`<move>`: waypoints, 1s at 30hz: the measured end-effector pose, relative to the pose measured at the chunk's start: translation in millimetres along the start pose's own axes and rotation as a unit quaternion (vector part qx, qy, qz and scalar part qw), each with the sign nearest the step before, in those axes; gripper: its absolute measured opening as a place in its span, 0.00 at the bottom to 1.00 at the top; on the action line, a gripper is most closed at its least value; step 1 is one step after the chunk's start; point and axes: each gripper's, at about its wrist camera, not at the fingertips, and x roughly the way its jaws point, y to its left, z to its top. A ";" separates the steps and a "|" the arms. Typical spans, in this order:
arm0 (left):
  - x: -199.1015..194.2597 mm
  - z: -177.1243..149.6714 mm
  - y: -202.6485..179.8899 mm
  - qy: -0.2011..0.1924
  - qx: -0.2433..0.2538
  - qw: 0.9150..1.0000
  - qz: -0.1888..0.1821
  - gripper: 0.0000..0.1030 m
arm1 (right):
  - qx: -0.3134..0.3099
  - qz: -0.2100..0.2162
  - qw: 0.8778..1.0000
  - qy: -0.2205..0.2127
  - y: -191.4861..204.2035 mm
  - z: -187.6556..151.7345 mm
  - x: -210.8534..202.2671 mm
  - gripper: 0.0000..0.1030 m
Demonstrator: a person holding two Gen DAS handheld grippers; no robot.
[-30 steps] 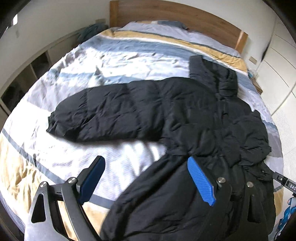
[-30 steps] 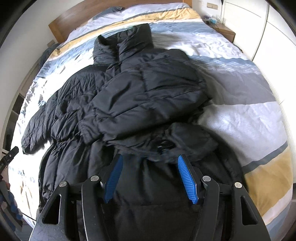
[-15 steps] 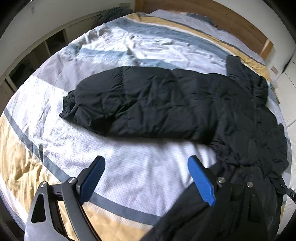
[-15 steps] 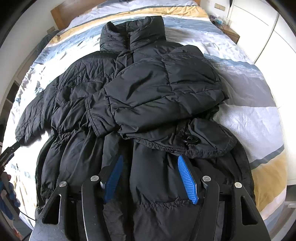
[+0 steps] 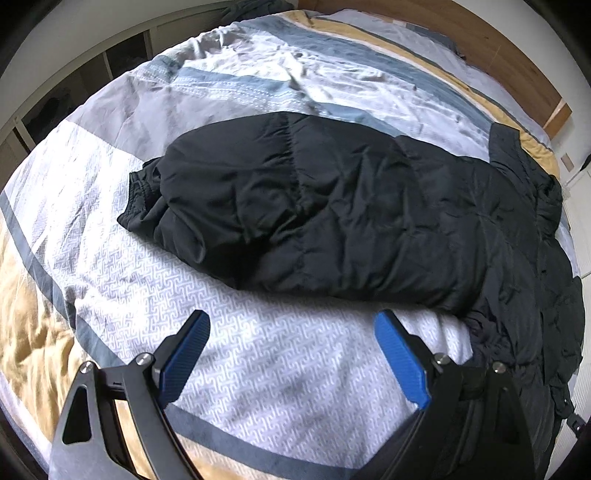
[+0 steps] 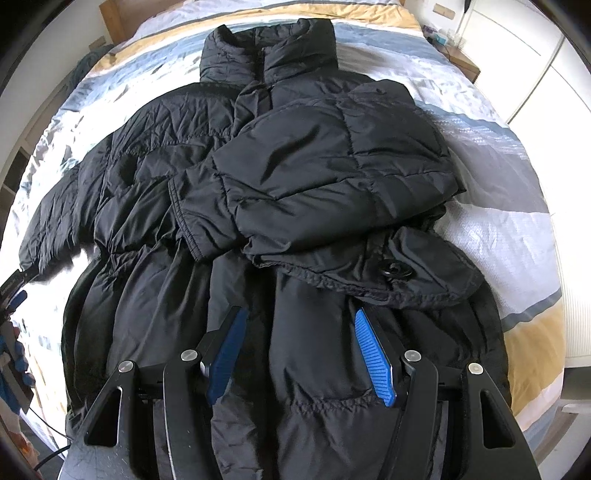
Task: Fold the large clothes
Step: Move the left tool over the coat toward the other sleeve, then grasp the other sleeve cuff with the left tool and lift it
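Striped duvet [image 5: 280, 373] covers the bed; a wooden headboard [image 5: 491, 40] is seen at the far end. Black puffer jacket [image 6: 295, 192] is laid lengthwise, collar toward the headboard, hem at the near edge. One sleeve [image 6: 317, 173] is folded across the chest, the other [image 5: 295, 206] stretched sideways toward the duvet's left edge. Left gripper [image 5: 291, 360] is held over bare duvet, jaws apart, empty. Right gripper [image 6: 301, 354] is held over the hem, jaws apart.

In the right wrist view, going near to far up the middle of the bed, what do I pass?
Right claw → jacket hem → folded-over sleeve → jacket collar → striped duvet.
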 end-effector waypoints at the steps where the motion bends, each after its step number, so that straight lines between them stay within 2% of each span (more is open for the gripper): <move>1: 2.3 1.5 2.2 0.001 -0.003 1.000 -0.001 0.88 | 0.000 0.000 1.000 0.001 1.1 -0.5 0.7 0.59; 11: 23.2 14.7 28.7 0.005 -0.045 0.999 -0.006 0.88 | -0.001 -0.008 1.000 0.012 3.6 -5.7 5.7 0.59; 15: 32.0 19.5 61.4 -0.001 -0.108 0.994 -0.026 0.88 | -0.004 -0.012 1.000 0.013 3.7 -8.5 4.6 0.59; 17: 38.6 21.2 83.4 -0.001 -0.152 0.987 -0.050 0.88 | -0.008 -0.014 1.000 0.012 3.2 -9.4 3.4 0.59; 20: 52.7 24.5 118.0 -0.002 -0.224 0.969 -0.101 0.88 | -0.010 -0.018 1.000 0.011 0.4 -12.2 0.8 0.59; 23: 67.4 32.6 139.1 -0.007 -0.270 0.950 -0.157 0.88 | -0.005 -0.021 1.000 0.011 -5.2 -16.3 -1.6 0.59; 27: 76.2 45.8 153.9 -0.019 -0.314 0.927 -0.205 0.84 | 0.000 -0.027 1.000 0.009 -14.1 -23.5 -8.0 0.59; 28: 75.7 47.8 156.2 -0.023 -0.321 0.923 -0.211 0.78 | 0.001 -0.029 1.000 0.009 -17.0 -25.7 -10.1 0.59; 30: 73.1 53.3 157.0 -0.028 -0.327 0.918 -0.224 0.42 | 0.007 -0.031 0.999 0.006 -23.5 -30.0 -14.7 0.59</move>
